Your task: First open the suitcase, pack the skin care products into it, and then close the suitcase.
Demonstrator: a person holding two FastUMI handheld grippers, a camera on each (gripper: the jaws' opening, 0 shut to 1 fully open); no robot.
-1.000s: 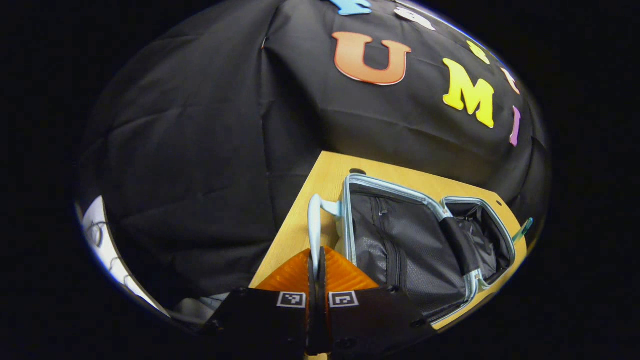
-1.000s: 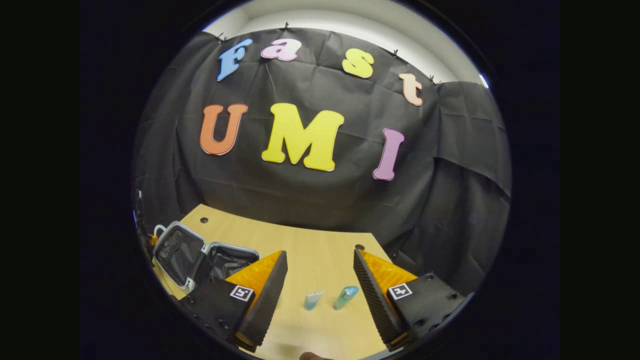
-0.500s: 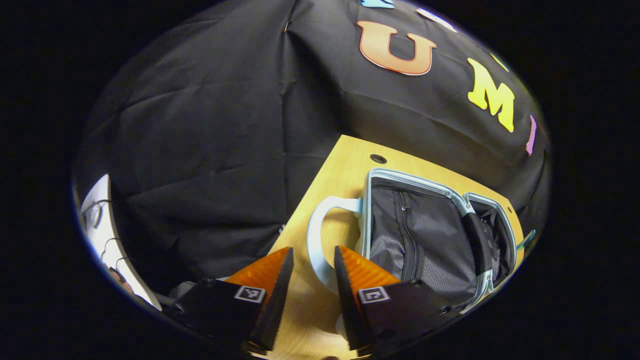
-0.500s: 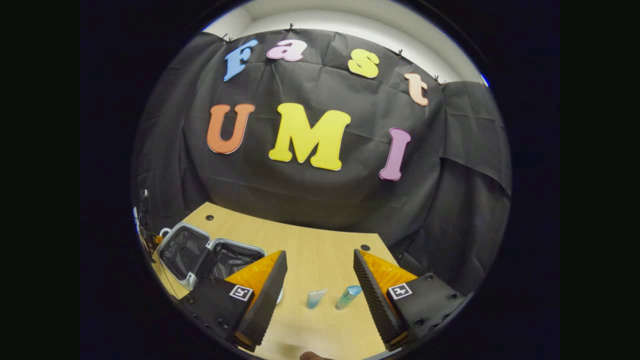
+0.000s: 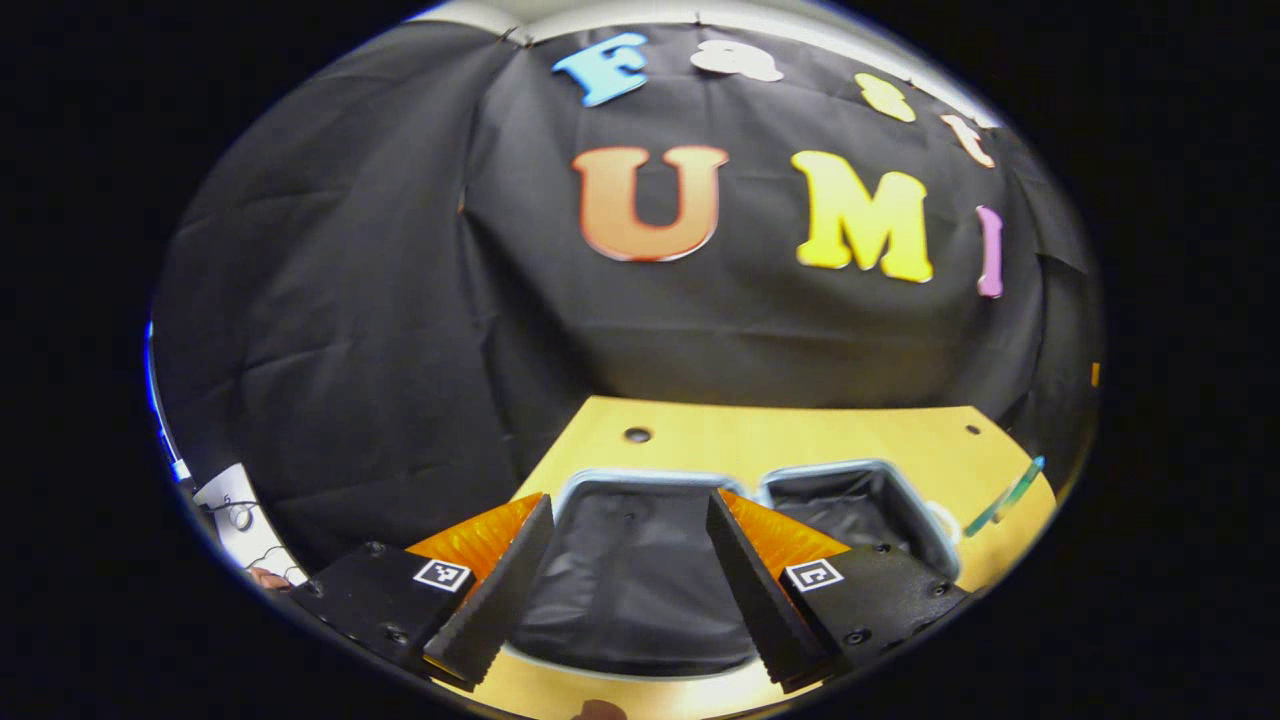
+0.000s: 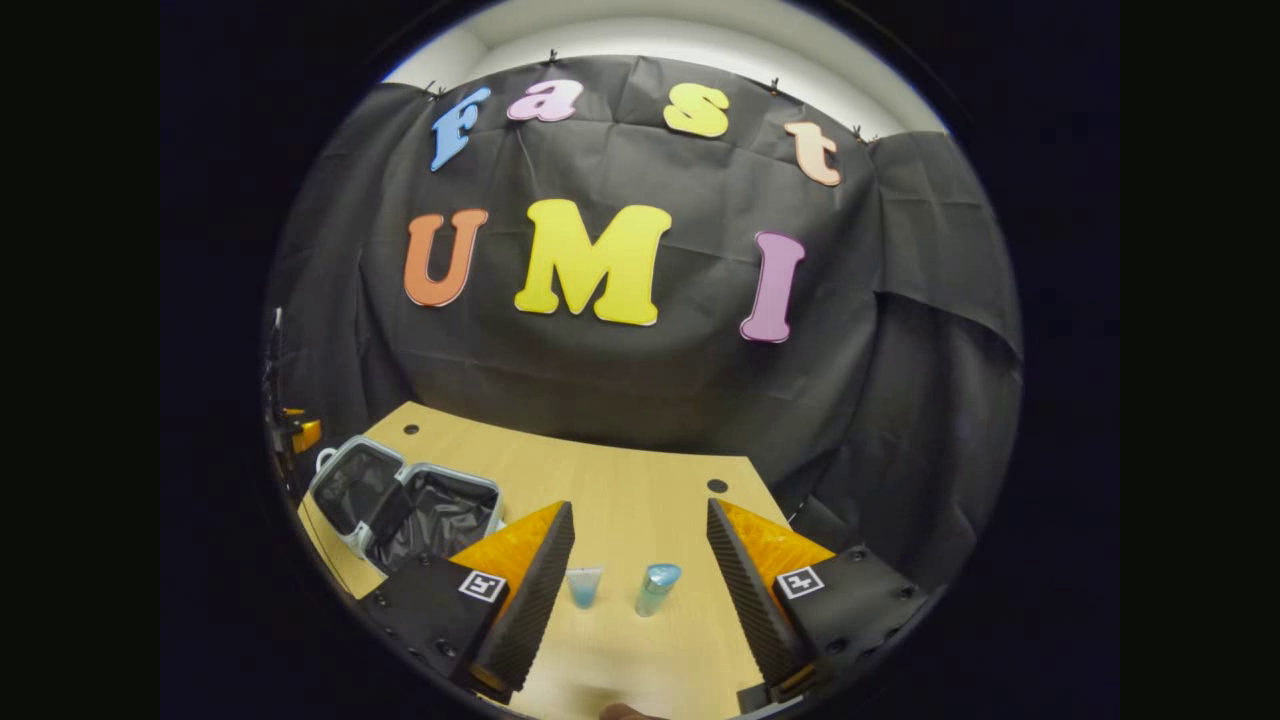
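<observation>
Suitcase: I see the suitcase [image 5: 640, 575] lying fully open on the wooden tabletop [image 5: 800, 440], its two dark-lined halves side by side with pale rims. In the right gripper view it sits at the far left of the tabletop [image 6: 640, 480], well apart from the products.

Suitcase handle: a pale loop shows at the right end of the farther half in the left gripper view; I cannot make out more of it.

Left hand-held gripper: my left hand-held gripper [image 5: 625, 585] hangs over the nearer half of the suitcase, fingers spread wide and gripping nothing; the dark lining shows between them.

Right hand-held gripper: my right hand-held gripper [image 6: 640, 590] is also spread wide and empty, above the tabletop with both products framed between its fingers.

Skin care products: a small pale-blue tube [image 6: 583, 586] and a teal bottle [image 6: 656, 588] lie just beside each other on the tabletop, not touching, both outside the suitcase. In the left gripper view I see a thin teal shape at the far right edge of the tabletop; it is too distorted for me to say which product it is.

Tabletop holes: small dark round holes sit near the back edge in both views.
</observation>
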